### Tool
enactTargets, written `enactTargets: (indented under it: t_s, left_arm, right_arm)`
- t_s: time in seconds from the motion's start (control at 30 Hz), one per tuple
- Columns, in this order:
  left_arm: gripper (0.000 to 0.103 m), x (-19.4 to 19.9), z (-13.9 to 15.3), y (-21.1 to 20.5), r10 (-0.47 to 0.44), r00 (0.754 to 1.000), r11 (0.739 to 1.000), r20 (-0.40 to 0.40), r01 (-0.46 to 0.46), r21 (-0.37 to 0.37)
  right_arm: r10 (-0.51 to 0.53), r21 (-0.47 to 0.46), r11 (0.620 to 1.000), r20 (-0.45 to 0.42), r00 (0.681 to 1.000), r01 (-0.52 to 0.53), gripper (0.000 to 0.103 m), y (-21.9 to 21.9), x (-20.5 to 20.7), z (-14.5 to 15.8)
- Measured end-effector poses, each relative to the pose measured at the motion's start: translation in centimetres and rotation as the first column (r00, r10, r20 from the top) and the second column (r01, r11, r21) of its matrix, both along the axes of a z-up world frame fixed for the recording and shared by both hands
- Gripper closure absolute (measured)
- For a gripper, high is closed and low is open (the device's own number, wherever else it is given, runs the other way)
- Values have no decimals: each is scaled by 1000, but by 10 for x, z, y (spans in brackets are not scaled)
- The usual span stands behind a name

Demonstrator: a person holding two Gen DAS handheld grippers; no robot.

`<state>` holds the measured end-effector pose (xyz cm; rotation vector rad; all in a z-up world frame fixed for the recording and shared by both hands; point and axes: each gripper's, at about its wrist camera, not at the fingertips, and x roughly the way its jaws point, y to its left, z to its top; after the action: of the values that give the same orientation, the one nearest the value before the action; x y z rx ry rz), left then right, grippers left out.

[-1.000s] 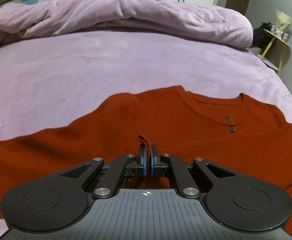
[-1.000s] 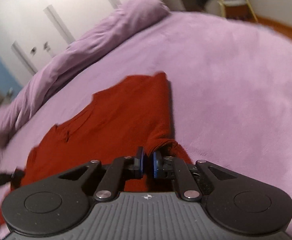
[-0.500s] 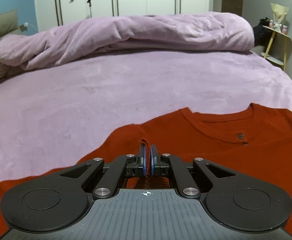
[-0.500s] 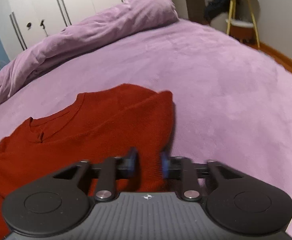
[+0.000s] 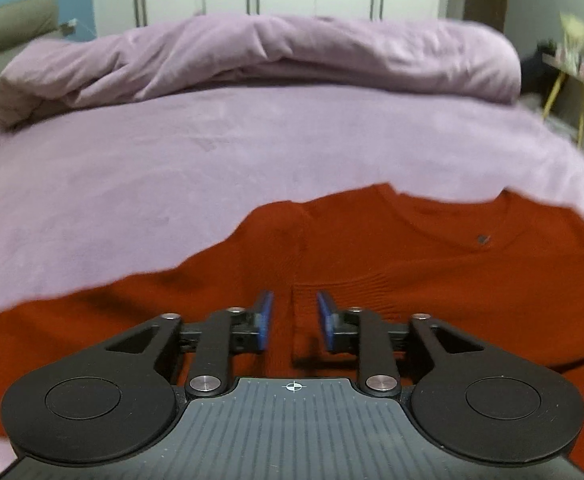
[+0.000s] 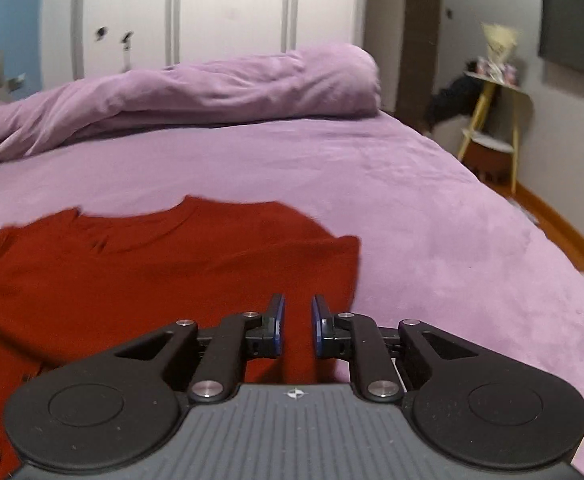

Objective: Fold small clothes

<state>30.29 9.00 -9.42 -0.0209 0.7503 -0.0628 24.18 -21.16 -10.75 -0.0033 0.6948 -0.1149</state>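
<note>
A rust-red knit sweater with a buttoned neckline lies on the lilac bed; it also shows in the right wrist view. A sleeve is folded over its body, the ribbed cuff lying just ahead of my left gripper. My left gripper is open and empty just above the sweater. My right gripper is open and empty over the sweater's right edge.
The lilac bed sheet stretches ahead, with a bunched lilac duvet at the far end. White wardrobes stand behind it. A yellow-legged side table stands off the bed's right side, above the wooden floor.
Both grippers have let go of the sweater and opened, the right one first, then the left. The folded sleeve now lies flat on the sweater's body.
</note>
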Motion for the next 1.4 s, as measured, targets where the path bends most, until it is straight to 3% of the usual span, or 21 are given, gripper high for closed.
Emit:
enactTargets:
  t_s: [0.07,0.17,0.23,0.4,0.53,0.57,0.63,0.7,0.8,0.9,0.93,1.0,1.07,1.13,1.2,1.23,1.27,1.3,1.4]
  left_arm:
    - [70,0,-5,-3,-20,999,999,-43,18,-45]
    - [69,11,-23,-13,-19,993,999,-119,16,-30]
    - [60,15,-29,-12,20,993,1000,-114,-22,-20]
    - [62,-2,-23,27,107,980,969,-168,-140,-205]
    - [55,-51,-15,93,196,965,930,-173,-239,-279]
    - [54,-65,-14,114,250,952,910,-177,-293,-292]
    - [52,-95,-14,163,375,909,850,-183,-415,-323]
    - [52,-118,-19,206,479,856,789,-194,-516,-334]
    - [54,-136,-31,258,588,772,683,-240,-633,-364]
    - [55,-142,-43,289,625,742,603,-245,-657,-453]
    - [57,-141,-46,295,633,735,582,-243,-659,-477]
    - [59,-140,-54,311,664,708,520,-238,-667,-533]
    - [66,-139,-61,327,694,678,458,-242,-675,-578]
    - [86,-136,-68,338,718,641,387,-270,-691,-610]
    - [91,-135,-74,348,724,625,340,-291,-691,-638]
    - [93,-134,-73,351,725,623,336,-293,-692,-639]
    - [94,-132,-70,350,725,629,352,-280,-688,-634]
    - [94,-132,-64,347,722,643,387,-256,-682,-620]
    - [95,-124,-30,318,675,728,550,-119,-604,-577]
  right_arm:
    - [25,-17,1000,-60,998,-26,89,4,-2,-14]
    - [35,-44,998,-62,997,-38,90,5,-1,-19]
    - [18,-6,1000,-72,997,-19,89,1,2,-18]
    - [6,50,999,-70,998,-3,89,-5,0,-19]
    - [-19,105,994,-86,996,28,87,-5,-8,-11]
    - [-23,126,991,-90,996,35,84,-3,-14,-5]
    - [-16,190,981,-91,996,33,56,3,-27,6]
    - [6,259,966,-79,997,14,46,11,-44,13]
    - [39,332,943,-95,995,-6,46,24,-61,15]
    - [57,351,936,-100,993,-18,48,39,-70,16]
    - [65,344,939,-90,994,-30,55,44,-73,18]
    - [76,333,942,-79,994,-46,57,51,-74,22]
    - [84,332,942,-66,994,-57,59,52,-73,26]
    - [85,344,937,-57,995,-61,60,51,-73,29]
    - [86,353,933,-49,995,-63,63,49,-75,30]
    - [86,355,933,-48,995,-64,68,49,-76,31]
    - [86,356,933,-47,995,-63,71,49,-77,30]
    - [87,357,932,-49,995,-64,76,49,-77,30]
    - [89,370,927,-52,995,-63,79,47,-78,27]
